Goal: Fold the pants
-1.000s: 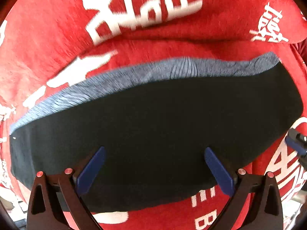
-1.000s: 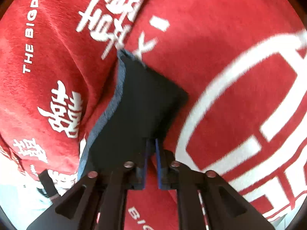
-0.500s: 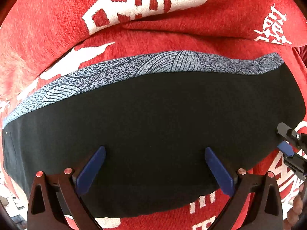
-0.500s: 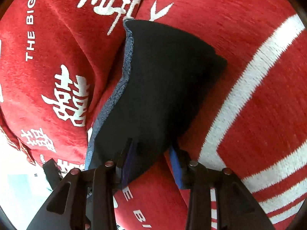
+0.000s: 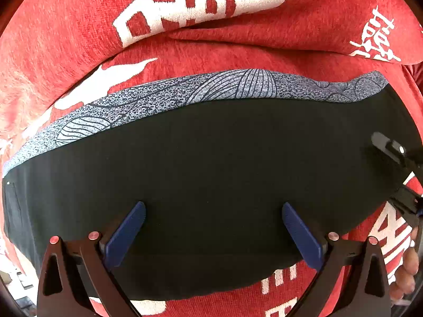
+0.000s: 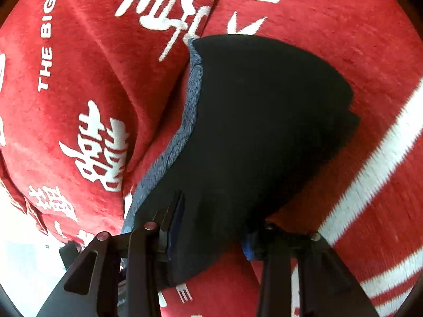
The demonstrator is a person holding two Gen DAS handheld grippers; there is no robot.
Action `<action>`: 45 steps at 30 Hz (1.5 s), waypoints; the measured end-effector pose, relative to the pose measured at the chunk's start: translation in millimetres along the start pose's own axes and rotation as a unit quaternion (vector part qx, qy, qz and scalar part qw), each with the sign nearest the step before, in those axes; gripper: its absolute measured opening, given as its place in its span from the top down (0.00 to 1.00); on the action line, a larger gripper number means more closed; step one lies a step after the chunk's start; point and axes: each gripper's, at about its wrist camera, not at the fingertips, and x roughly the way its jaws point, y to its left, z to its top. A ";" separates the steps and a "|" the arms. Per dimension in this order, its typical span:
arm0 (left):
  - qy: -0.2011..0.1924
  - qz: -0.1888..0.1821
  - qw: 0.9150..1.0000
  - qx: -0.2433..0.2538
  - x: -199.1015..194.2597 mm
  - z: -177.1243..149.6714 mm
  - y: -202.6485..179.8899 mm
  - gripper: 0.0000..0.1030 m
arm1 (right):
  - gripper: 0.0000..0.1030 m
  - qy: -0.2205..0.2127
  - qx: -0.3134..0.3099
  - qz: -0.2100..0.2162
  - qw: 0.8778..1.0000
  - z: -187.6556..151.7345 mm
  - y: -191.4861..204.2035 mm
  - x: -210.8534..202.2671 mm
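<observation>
A red blanket (image 5: 79, 39) with white characters covers the whole surface. On it lie the black pants (image 5: 211, 171), folded to a long flat band, with a grey patterned strip (image 5: 198, 89) along the far edge. The left gripper (image 5: 212, 233) hangs over the near edge of the pants, its jaws wide apart and holding nothing. The right gripper (image 6: 208, 235) is at the right end of the pants, jaws parted, with the cloth between them.
</observation>
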 end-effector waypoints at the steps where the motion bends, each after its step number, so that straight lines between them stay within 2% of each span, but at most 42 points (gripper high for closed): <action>1: 0.000 0.000 1.000 0.001 0.3 0.2 0.2 0.00 | 0.61 0.008 0.000 -0.002 1.000 2.3 2.4 4.0; 2: 0.000 -0.001 1.000 0.002 2.0 1.2 1.7 0.00 | 0.63 0.018 -0.002 -0.007 1.000 4.4 5.5 8.0; 3: 0.001 -0.002 1.000 0.003 1.9 1.8 2.0 0.00 | 0.79 0.028 -0.008 -0.014 0.999 6.5 9.1 11.3; 4: 0.003 -0.004 1.000 0.005 0.1 1.9 2.0 0.00 | 0.87 0.028 -0.015 -0.019 0.999 8.1 12.6 11.2; 5: 0.005 -0.007 1.000 0.005 -1.2 2.9 3.3 0.00 | 0.86 0.028 -0.020 -0.016 0.999 8.8 16.4 9.5; 6: 0.007 -0.010 1.000 0.003 -3.4 4.3 5.1 0.04 | 0.87 0.027 -0.025 -0.014 0.999 8.3 20.1 7.2; 8: -0.018 0.009 1.000 0.009 -17.7 9.8 7.9 0.18 | 0.87 0.020 -0.040 -0.001 0.999 6.2 30.8 -0.9; 11: -0.089 0.079 0.993 0.026 -38.2 26.5 8.0 0.18 | 0.87 0.013 -0.071 0.013 0.997 2.7 47.8 -12.4; 13: -0.087 0.079 0.993 0.015 -33.8 41.1 10.2 0.18 | 0.87 0.011 -0.096 0.016 0.995 -0.9 60.3 -18.0; 15: -0.052 0.075 0.996 0.007 -13.5 52.1 9.0 0.18 | 0.87 0.009 -0.110 0.017 0.994 -3.3 68.4 -21.6; 16: -0.023 0.075 0.997 0.019 5.3 55.6 4.1 0.16 | 0.87 0.007 -0.119 0.016 0.993 -5.0 73.7 -23.6; 17: -0.037 0.089 0.995 0.024 7.4 56.1 1.3 0.07 | 0.87 0.009 -0.126 0.016 0.992 -6.5 77.5 -23.4; 18: -0.049 0.104 0.993 0.038 4.2 56.2 -2.2 0.07 | 0.87 0.013 -0.134 0.013 0.991 -8.7 82.1 -22.3; 20: -0.054 0.108 0.991 0.061 -2.9 55.4 -4.6 0.07 | 0.87 0.006 -0.159 -0.006 0.987 -13.1 93.9 -24.0; 23: -0.067 0.084 0.993 0.046 -23.0 46.7 7.1 0.07 | 0.87 -0.005 -0.192 -0.039 0.981 -19.9 109.2 -27.4; 25: -0.081 0.075 0.993 0.031 -35.9 36.4 22.5 0.07 | 0.87 -0.012 -0.231 -0.073 0.970 -29.1 127.1 -28.1; 27: -0.080 0.071 0.994 0.019 -43.7 26.9 42.8 0.07 | 0.87 -0.018 -0.272 -0.101 0.957 -40.8 147.5 -27.5; 32: -0.072 0.067 0.995 -0.017 -53.0 5.4 106.8 0.07 | 0.86 -0.033 -0.376 -0.178 0.909 -80.1 197.1 -14.0; 36: -0.080 0.088 0.991 -0.056 -54.1 -19.0 157.4 0.07 | 0.83 -0.042 -0.463 -0.236 0.853 -126.7 230.8 16.7; 38: -0.074 0.091 0.990 -0.080 -53.0 -24.8 189.3 0.07 | 0.82 -0.038 -0.503 -0.267 0.821 -159.5 246.0 43.4; 39: -0.069 0.091 0.990 -0.087 -52.0 -27.2 201.5 0.07 | 0.81 -0.033 -0.514 -0.278 0.811 -172.8 249.9 55.0; 40: -0.064 0.091 0.989 -0.096 -50.5 -31.1 220.3 0.07 | 0.78 -0.026 -0.526 -0.292 0.798 -190.1 252.2 73.1; 41: -0.063 0.092 0.989 -0.100 -47.7 -33.8 235.0 0.07 | 0.71 -0.017 -0.534 -0.308 0.787 -202.8 252.6 90.1; 42: -0.060 0.094 0.988 -0.103 -46.4 -37.3 248.9 0.07 | 0.56 -0.004 -0.543 -0.324 0.775 -216.3 251.3 108.9; 43: -0.057 0.095 0.988 -0.106 -43.1 -41.1 261.8 0.07 | 0.49 0.008 -0.554 -0.339 0.761 -232.1 249.8 129.6; 44: -0.054 0.096 0.988 -0.109 -41.6 -44.3 272.8 0.07 | 0.43 0.015 -0.567 -0.353 0.744 -247.6 249.1 146.6; 45: -0.051 0.096 0.988 -0.114 -40.7 -47.5 285.9 0.07 | 0.42 0.025 -0.586 -0.370 0.721 -266.7 249.9 163.3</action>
